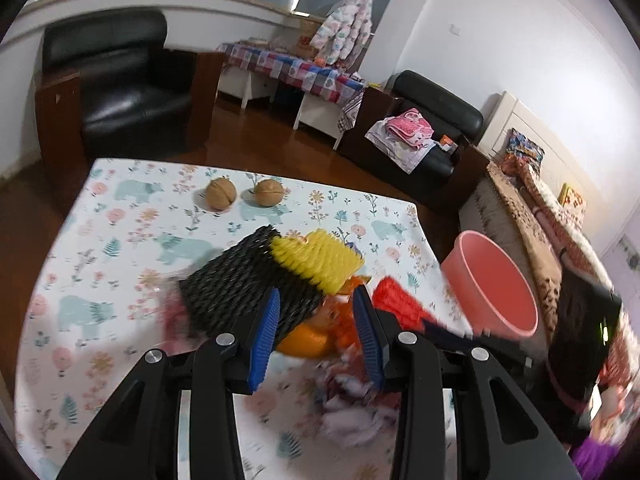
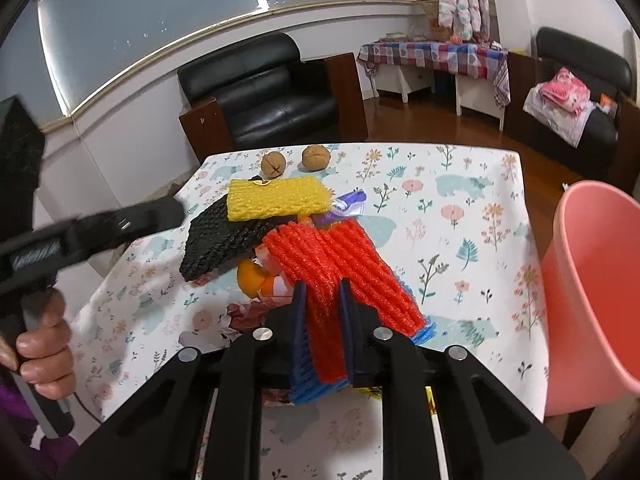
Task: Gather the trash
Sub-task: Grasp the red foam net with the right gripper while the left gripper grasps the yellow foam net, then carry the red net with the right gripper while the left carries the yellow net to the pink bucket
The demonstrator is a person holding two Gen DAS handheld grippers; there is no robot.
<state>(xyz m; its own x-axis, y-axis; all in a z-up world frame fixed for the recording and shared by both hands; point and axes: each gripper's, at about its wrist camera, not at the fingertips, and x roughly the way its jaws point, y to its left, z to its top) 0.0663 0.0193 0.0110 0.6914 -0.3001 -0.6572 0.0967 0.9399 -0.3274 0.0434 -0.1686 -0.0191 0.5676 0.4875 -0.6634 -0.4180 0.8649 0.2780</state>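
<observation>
**A:** Your right fingers point(image 2: 304, 320), blue and ribbed, are clamped on the red net point(image 2: 340, 264), a ridged foam sleeve whose near edge runs between the pads and hangs out below them. A blue net point(image 2: 424, 334) of the same foam peeks from under its right corner.

**B:** And my left fingers point(image 1: 266, 320)?

**A:** Parted, with nothing pinched. The left gripper point(image 1: 316, 300) hovers low over the pile: the black net point(image 1: 244, 280), a flat, dark woven-looking mesh, lies under and just past the left pad, and the orange peel point(image 1: 308, 342), smooth and rounded, sits in the gap between the pads.

**B:** What else is in the pile?

**A:** A yellow net point(image 2: 276, 198), a spongy rectangle, rests on the black one's far end. Beside it, a purple-and-white wrapper point(image 2: 350, 206) is crumpled against the red net's far edge. In the left view the near scraps are too blurred to name.

**B:** Further out?

**A:** Two walnuts point(image 2: 273, 164), round and wrinkled, stand side by side near the far edge of the table point(image 2: 460, 208), apart from the pile. The cloth is white with flowers and pale bears. The bin point(image 2: 592, 280), a smooth pink plastic bucket, stands off the table's right edge, near the right gripper point(image 2: 326, 284). Your left hand point(image 2: 44, 344) grips its handle at the table's left side.
</observation>
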